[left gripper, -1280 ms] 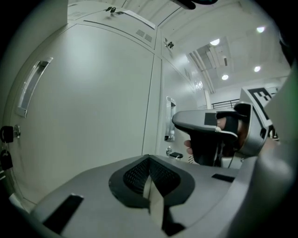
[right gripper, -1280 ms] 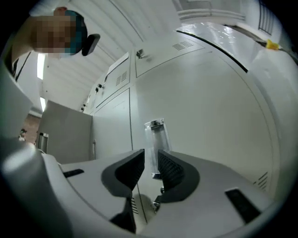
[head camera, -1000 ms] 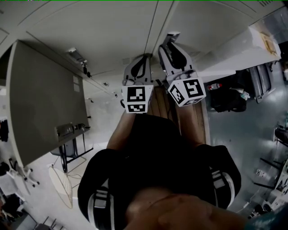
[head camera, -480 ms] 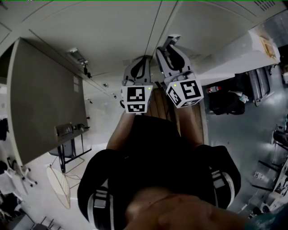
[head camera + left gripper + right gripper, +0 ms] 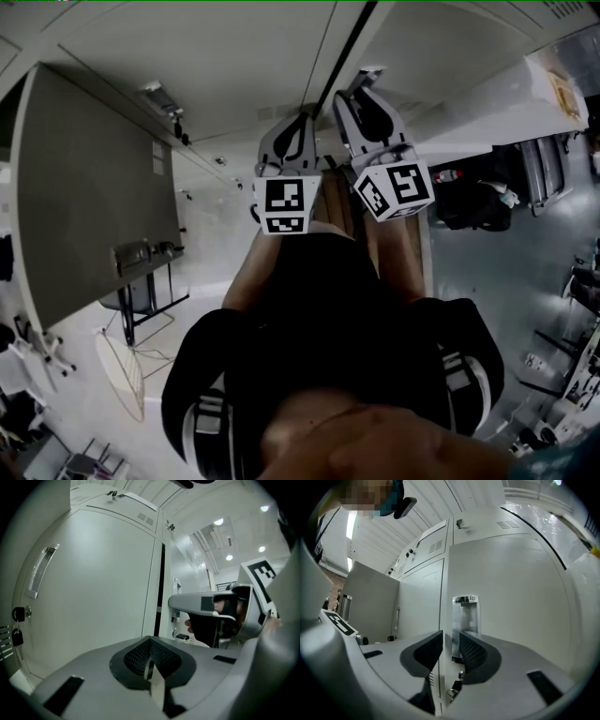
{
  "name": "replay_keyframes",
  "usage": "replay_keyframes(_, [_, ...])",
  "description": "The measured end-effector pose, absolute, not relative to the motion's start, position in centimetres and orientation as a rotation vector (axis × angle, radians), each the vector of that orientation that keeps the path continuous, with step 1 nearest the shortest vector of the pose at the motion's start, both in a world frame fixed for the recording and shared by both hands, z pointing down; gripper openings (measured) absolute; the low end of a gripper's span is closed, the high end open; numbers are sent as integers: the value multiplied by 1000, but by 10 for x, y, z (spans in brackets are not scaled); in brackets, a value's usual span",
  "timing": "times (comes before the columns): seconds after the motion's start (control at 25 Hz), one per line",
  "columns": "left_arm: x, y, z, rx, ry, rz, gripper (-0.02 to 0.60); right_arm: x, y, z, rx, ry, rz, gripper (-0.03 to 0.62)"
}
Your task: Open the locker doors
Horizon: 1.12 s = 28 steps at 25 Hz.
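My right gripper point(image 5: 451, 641) is shut on the left edge of a white locker door point(image 5: 520, 602). One pad sits outside the edge and the other in the chrome handle recess point(image 5: 465, 613). Keys point(image 5: 454, 686) hang just below. In the head view that gripper point(image 5: 361, 82) reaches up to the door point(image 5: 441, 47), and a dark gap point(image 5: 342, 56) runs along the door's edge. My left gripper point(image 5: 298, 120) is shut and holds nothing, just left of the right one. In the left gripper view its jaws point(image 5: 150, 656) point at the neighbouring closed door point(image 5: 93, 597), beside the dark slit point(image 5: 162, 588).
At the far left a grey locker door point(image 5: 94, 197) stands swung wide open. The neighbouring door has a long handle point(image 5: 41, 571) and keys point(image 5: 18, 620) in its lock. A black bag point(image 5: 473, 202) lies on the floor at the right. A small trolley point(image 5: 141, 272) stands at the left.
A dark gap has opened along the edge of the door that my right gripper holds. That gripper has shifted slightly with it. My left gripper has stayed where it was.
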<state>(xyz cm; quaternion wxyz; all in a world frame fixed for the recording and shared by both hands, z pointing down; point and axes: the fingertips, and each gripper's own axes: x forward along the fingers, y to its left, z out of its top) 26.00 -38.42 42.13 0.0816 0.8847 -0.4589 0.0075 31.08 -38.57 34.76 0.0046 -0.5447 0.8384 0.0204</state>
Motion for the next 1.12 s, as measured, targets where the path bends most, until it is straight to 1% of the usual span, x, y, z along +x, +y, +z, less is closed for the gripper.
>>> replay_keyframes(0.24, [264,-372,413,2651,-1373,7,9,313,-364,347,-1679,2634,42,123])
replay_keyframes(0.56, [295,-343,409,2680,-1376,39,9,328,-330,344,-1537,2619,-39,123])
replay_keyframes(0.88, [303,-320,406,2618,-1481,23,9,349,-292,342,-1370,2682,-74,123])
replay_keyframes(1.12, [338,-274,404,2609,-1501,17,10,375,-249,343,-1274,2731,-93,123])
